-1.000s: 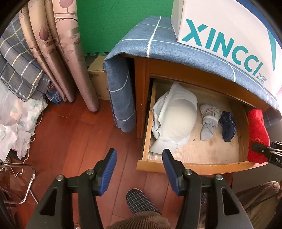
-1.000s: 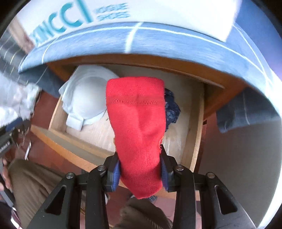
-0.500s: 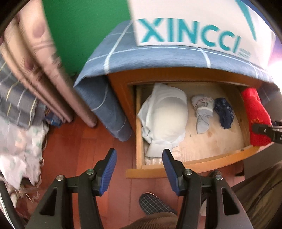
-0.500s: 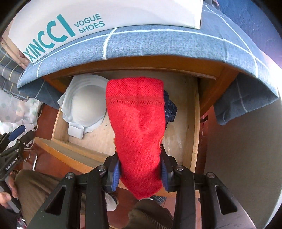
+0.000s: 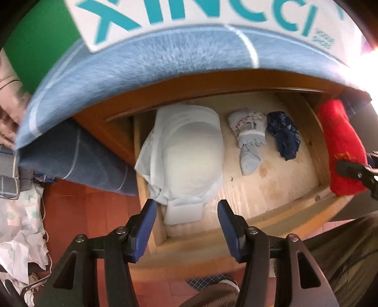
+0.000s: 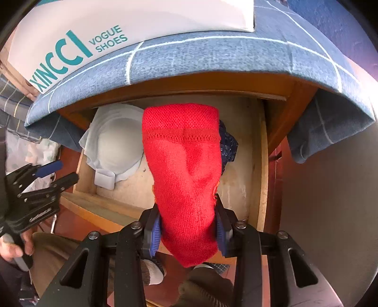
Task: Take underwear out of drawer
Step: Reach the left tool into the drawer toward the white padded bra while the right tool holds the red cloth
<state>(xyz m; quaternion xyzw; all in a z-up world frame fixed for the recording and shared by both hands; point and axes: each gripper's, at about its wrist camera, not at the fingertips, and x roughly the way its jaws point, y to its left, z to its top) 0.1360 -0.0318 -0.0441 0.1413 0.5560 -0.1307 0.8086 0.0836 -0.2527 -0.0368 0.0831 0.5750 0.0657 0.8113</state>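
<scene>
A red-brown wooden floor (image 5: 99,212) lies under an open drawer (image 5: 271,200). The left tongs (image 5: 186,212) gape wide and empty, just short of the pale underwear (image 5: 189,160) lying beyond their tips. Right of it sit a grey sock (image 5: 250,141) and a dark bundle (image 5: 284,134). The right tongs (image 6: 189,226) are clamped on a red sock (image 6: 184,170), which hides the drawer's middle. Since a second ago the left tongs have closed in on the drawer. Above, a shoe box (image 6: 141,21) is cut off.

Looks like a bedroom at home — wooden nightstand with an open drawer (image 5: 236,179) of underwear and socks (image 5: 250,146), a blue checked cloth (image 6: 212,61) draped over the top, a shoe box (image 6: 118,26) on it, curtains and laundry (image 5: 21,224) piled on the red wood floor (image 5: 94,212).
</scene>
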